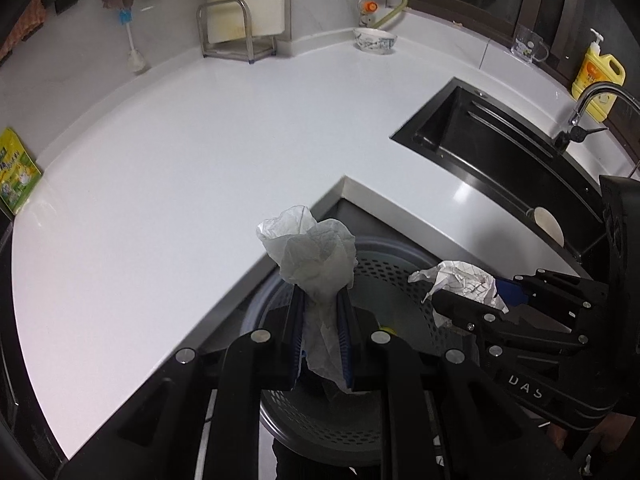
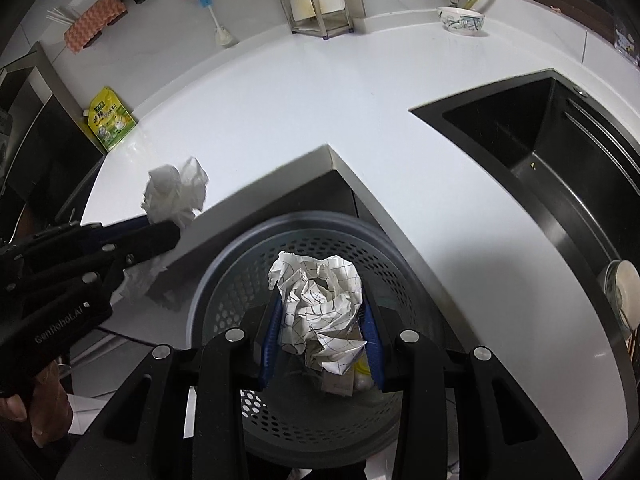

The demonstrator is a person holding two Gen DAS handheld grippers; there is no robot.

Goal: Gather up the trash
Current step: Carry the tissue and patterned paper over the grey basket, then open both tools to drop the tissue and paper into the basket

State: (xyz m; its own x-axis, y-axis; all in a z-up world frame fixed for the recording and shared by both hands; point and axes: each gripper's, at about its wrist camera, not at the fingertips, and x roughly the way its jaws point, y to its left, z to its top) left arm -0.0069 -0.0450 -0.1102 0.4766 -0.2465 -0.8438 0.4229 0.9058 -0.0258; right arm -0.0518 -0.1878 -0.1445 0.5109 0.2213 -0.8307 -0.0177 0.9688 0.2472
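Note:
My left gripper (image 1: 320,300) is shut on a crumpled white tissue (image 1: 312,256) and holds it over the near rim of the grey perforated trash bin (image 1: 384,276) below the counter edge. In the right wrist view the left gripper (image 2: 172,228) and its tissue (image 2: 176,192) sit at the left, over the counter's edge. My right gripper (image 2: 320,308) is shut on a crumpled ball of grid-lined paper (image 2: 320,304) directly above the bin (image 2: 228,284). The right gripper (image 1: 440,300) with its paper (image 1: 460,276) also shows in the left wrist view. Some trash lies in the bin's bottom.
The white L-shaped counter (image 1: 180,152) wraps around the bin. A black sink (image 1: 492,136) with a faucet (image 1: 592,100) lies to the right. A bowl (image 1: 375,40), a metal rack (image 1: 232,28), a yellow soap bottle (image 1: 598,76) and a green pouch (image 2: 110,118) stand along the walls.

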